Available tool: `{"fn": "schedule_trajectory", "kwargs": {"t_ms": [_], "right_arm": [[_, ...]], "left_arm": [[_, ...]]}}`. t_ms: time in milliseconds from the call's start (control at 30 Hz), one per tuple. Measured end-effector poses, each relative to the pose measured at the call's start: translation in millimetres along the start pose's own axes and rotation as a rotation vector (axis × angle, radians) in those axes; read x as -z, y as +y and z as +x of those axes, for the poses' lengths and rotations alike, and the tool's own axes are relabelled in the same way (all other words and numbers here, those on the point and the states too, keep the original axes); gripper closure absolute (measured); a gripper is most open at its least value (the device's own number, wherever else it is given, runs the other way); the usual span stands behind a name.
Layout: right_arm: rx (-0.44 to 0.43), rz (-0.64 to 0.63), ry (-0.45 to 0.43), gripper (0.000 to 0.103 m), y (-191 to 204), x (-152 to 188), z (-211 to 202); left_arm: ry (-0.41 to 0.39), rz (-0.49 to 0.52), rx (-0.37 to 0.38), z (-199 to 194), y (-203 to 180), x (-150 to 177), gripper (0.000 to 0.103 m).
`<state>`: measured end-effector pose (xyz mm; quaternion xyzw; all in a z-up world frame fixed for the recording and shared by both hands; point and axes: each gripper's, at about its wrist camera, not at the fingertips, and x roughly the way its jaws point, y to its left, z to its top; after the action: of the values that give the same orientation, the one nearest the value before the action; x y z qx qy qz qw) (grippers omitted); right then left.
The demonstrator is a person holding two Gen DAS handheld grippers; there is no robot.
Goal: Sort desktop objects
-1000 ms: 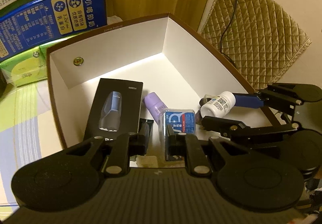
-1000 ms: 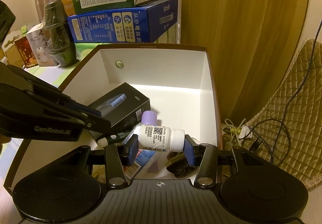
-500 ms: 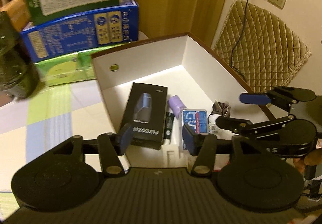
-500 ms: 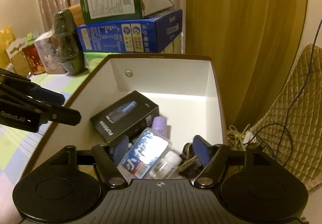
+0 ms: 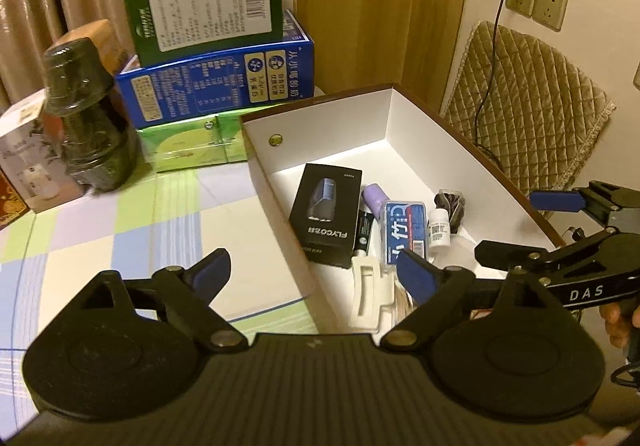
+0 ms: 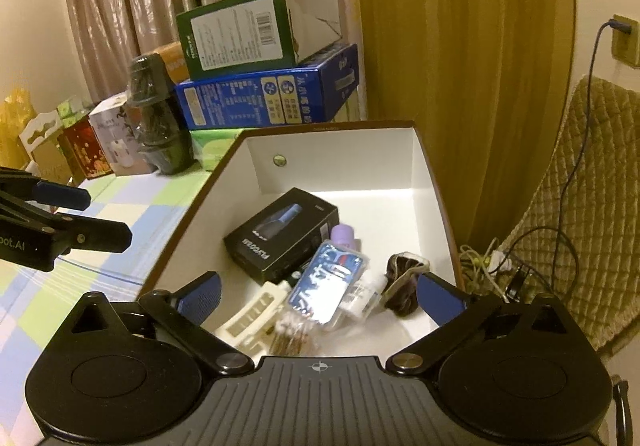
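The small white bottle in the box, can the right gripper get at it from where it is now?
Probably yes. The right gripper is empty, its jaws opening, just above the white bottle, though the blue pack and dark pouch crowd it on both sides.

In the white box (image 6: pixel 432 181), the clear blue-label case (image 6: pixel 328 286) covers most of the small white bottle (image 6: pixel 366 296), whose label is too blurred to read. Cotton swabs (image 6: pixel 292 338) beside that case vanish behind the camera body. The box's near wall is hidden likewise.
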<state>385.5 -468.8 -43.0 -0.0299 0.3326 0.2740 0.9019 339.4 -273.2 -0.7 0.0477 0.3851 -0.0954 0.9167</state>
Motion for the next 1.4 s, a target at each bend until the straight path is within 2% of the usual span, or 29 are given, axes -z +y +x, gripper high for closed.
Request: {"fn": "schedule_trajectory", "kwargs": {"t_ms": [400, 700, 1000, 1400], "right_arm": [[0.059, 0.082, -0.042, 0.002, 44.2, 23.0, -57.9], [0.102, 0.134, -0.040, 0.002, 85.7, 53.4, -96.6], [0.139, 0.153, -0.014, 0.002, 127.2, 84.4, -121.9], [0.126, 0.135, 0.005, 0.002, 172.3, 113.6, -142.4]], "left_arm": [[-0.020, 0.039, -0.003, -50.4, 9.0, 39.2, 0.009], [-0.033, 0.075, -0.008, -94.7, 21.1, 75.6, 0.003], [-0.028, 0.056, 0.009, -135.7, 38.5, 112.7, 0.003], [0.008, 0.048, -0.005, -170.3, 53.5, 154.8, 0.003]]}}
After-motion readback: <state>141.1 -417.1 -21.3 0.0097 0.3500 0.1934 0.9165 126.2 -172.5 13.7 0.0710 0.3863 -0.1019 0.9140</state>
